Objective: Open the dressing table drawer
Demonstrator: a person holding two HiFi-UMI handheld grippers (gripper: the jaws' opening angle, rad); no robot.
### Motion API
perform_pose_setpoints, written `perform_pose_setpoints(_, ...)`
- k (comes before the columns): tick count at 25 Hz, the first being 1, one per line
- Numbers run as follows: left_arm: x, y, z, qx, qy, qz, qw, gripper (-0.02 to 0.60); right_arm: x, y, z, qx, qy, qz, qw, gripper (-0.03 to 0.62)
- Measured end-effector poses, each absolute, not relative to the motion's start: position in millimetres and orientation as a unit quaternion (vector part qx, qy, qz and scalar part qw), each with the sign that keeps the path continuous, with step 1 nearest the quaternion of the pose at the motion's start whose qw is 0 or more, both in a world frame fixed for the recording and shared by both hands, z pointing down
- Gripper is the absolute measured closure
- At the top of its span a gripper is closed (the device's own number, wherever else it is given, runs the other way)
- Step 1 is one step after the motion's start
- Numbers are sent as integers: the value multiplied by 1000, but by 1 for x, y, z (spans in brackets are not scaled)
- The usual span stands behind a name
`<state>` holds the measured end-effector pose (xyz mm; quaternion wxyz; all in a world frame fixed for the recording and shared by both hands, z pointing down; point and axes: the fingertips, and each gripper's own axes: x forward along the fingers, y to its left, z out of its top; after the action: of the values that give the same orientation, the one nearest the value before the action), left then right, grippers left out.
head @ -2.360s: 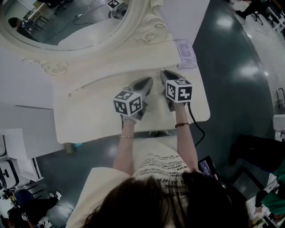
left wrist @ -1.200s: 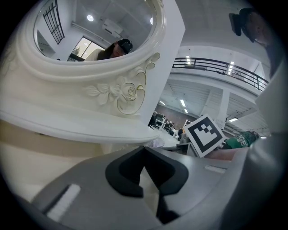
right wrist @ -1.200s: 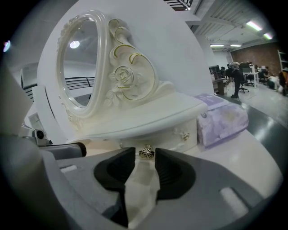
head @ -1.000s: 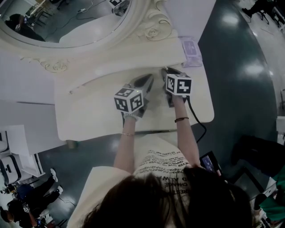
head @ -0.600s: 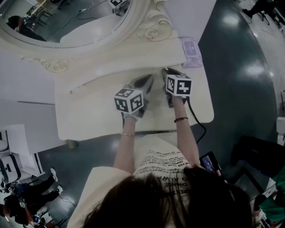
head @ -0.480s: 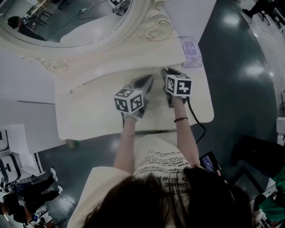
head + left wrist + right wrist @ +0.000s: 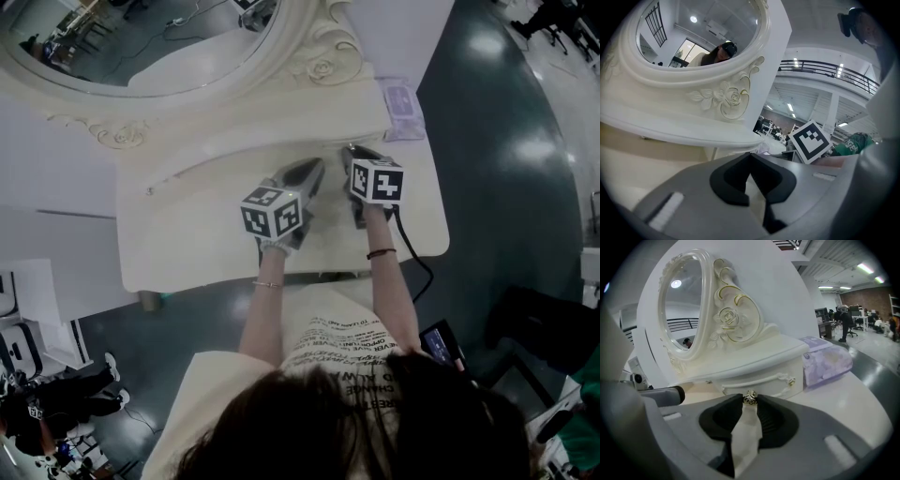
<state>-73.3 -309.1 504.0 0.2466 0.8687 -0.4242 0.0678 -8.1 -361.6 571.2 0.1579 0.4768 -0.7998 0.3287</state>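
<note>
The cream dressing table [image 7: 187, 234] has a small drawer [image 7: 761, 380] under the mirror shelf. A curved white handle runs across the drawer front. A small brass knob [image 7: 750, 398] sits at the drawer front, and my right gripper [image 7: 750, 401] is shut on it, one fingertip on each side. In the head view the right gripper [image 7: 345, 152] reaches under the shelf edge, which hides the drawer there. My left gripper [image 7: 314, 171] rests just to its left over the tabletop, its jaws [image 7: 750, 157] together and holding nothing.
The oval mirror [image 7: 141, 37] in its carved frame rises behind the shelf. A purple tissue pack [image 7: 401, 108] lies at the table's right end, also visible in the right gripper view [image 7: 825, 363]. A cable hangs from the right gripper. The person stands at the front edge.
</note>
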Motion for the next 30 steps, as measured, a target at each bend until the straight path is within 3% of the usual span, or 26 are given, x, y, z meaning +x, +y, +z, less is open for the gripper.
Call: perform_pose_setpoints(30, -70, -288, 496, 878, -408, 66, 242, 583, -5, -338, 574, 480, -793, 336, 167, 490)
